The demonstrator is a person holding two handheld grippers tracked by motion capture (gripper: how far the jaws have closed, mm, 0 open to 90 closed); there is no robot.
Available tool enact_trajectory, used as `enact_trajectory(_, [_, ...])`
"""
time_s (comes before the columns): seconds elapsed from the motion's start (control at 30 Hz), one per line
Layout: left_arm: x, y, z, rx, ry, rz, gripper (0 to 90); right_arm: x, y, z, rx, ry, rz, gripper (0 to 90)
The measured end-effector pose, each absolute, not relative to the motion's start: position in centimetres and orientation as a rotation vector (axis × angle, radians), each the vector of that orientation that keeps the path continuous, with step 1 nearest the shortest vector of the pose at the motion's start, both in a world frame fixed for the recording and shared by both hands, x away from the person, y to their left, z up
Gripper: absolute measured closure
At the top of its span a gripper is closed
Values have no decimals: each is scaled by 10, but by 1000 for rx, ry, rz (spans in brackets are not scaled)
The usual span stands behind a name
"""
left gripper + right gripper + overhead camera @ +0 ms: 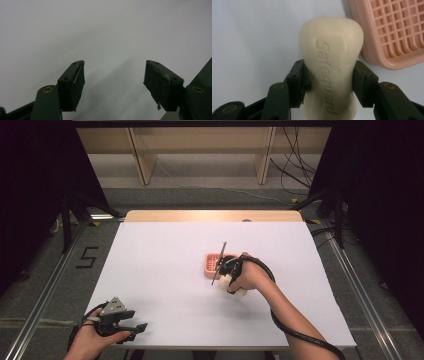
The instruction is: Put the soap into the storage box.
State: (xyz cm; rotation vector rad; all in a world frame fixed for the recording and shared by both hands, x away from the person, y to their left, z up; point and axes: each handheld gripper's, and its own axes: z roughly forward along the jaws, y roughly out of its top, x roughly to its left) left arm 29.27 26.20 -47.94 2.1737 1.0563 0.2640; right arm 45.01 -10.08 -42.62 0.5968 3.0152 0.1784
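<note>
- White sheeting covers the table (165, 270), with a strip of bare wood showing along its far edge; grey carpet, metal floor rails and wooden frame legs lie beyond, and black curtains close off both sides.
- Right gripper (329, 82): its two black jaws are clamped on the flanks of a cream soap bar (330, 62), one jaw on each side at the bar's narrower waist. The embossed brand lettering on the bar's upper face runs along its length.
- Soap bar position: in the high view it sits under the person's right hand (250, 276), right of table centre, with a pale end (241, 292) visible on the near side of the hand. Whether it rests on the sheet or is lifted cannot be told.
- Pink soap dish (392, 32): a slotted, grid-patterned tray with a raised rim, lying on the sheet just beside the bar's far end and on its right in the right gripper view. A narrow gap separates the two; they are not touching.
- In the high view the dish (209, 265) lies just left of the right gripper (226, 268).
- Left gripper (113, 75): jaws spread wide with nothing between them, white sheet below. In the high view it (137, 330) sits at the near left corner of the table, well apart from the soap and dish.
- A black cable (295, 332) trails along the right forearm to the near edge.
</note>
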Motion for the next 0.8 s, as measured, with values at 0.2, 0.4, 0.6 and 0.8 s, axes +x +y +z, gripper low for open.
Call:
enact_trajectory(0.2, [293, 262, -480, 2171, 1062, 268, 323, 453, -102, -425, 582, 3013, 186, 505])
enact_trajectory(0.4, [293, 262, -480, 2171, 1061, 272, 323, 453, -102, -423, 595, 3010, 181, 506])
enact_trajectory(0.6, [293, 262, -479, 2173, 1055, 264, 323, 456, -102, -421, 570, 3001, 178, 505])
enact_trajectory(0.8, [293, 262, -480, 2173, 1059, 262, 323, 455, -102, -420, 632, 3002, 164, 505])
